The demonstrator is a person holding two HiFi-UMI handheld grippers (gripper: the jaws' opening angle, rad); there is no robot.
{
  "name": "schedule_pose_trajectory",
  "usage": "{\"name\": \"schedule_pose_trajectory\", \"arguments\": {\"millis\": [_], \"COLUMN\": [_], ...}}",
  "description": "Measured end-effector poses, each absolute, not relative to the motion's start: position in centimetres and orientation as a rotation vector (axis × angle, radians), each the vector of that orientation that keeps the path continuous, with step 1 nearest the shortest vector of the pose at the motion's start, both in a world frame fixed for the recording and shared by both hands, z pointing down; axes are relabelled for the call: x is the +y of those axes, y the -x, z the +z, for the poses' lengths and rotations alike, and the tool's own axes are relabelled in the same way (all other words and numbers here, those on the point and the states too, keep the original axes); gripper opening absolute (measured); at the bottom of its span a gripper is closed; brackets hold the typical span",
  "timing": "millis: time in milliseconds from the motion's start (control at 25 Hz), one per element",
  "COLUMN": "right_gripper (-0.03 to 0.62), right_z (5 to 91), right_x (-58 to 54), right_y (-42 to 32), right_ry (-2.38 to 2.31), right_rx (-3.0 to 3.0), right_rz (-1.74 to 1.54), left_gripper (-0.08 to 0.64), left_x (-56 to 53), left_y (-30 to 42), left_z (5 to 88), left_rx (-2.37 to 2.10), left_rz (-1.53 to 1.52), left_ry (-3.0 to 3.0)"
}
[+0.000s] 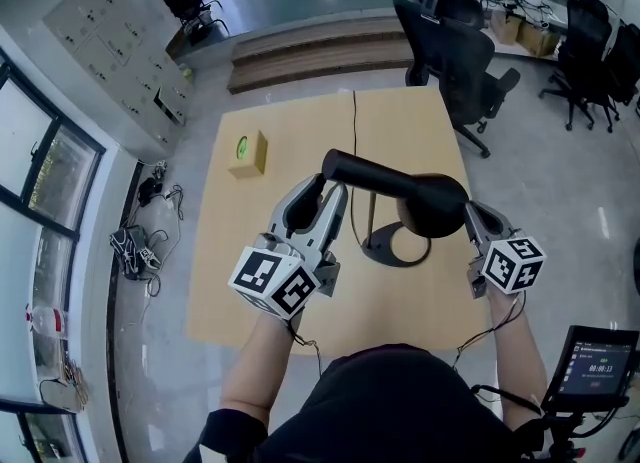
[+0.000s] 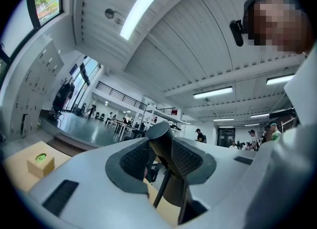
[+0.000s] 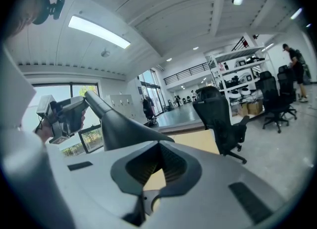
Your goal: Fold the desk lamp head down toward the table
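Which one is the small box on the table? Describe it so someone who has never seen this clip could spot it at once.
Start at the light wooden table in the middle of the head view. By its left edge, toward the far end and well apart from the black desk lamp, lies a small tan box. It alone bears a round green mark on top.

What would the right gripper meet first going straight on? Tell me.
Likely the lamp head, just left of where the open right gripper aims; if it slips past, the table beyond. Depth is unclear.
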State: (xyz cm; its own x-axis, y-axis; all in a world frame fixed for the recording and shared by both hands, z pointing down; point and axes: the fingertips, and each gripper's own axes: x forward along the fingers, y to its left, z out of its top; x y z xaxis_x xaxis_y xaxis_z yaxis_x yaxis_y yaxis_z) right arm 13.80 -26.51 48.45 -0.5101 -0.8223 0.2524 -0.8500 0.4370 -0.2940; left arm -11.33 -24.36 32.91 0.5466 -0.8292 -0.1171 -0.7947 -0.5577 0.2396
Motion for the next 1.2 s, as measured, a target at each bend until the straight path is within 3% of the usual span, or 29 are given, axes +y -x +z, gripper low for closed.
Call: {"name": "schedule_pose_trajectory", "arguments": {"millis": [1200], "right_gripper": [0.005], "right_z": [50.7], "right_x": [-25.9], "right_y": [-11.4], "right_ry": [-1.455], "right_rx": [-2.624], "right_rz": [0.711], "left_gripper": [0.146], "left_x": [-23.7], "left_y": [10.6], "left_z": [31.3], "left_rx": [-1.445], "left_rz": [-0.274], "left_ry": [-2.702]}}
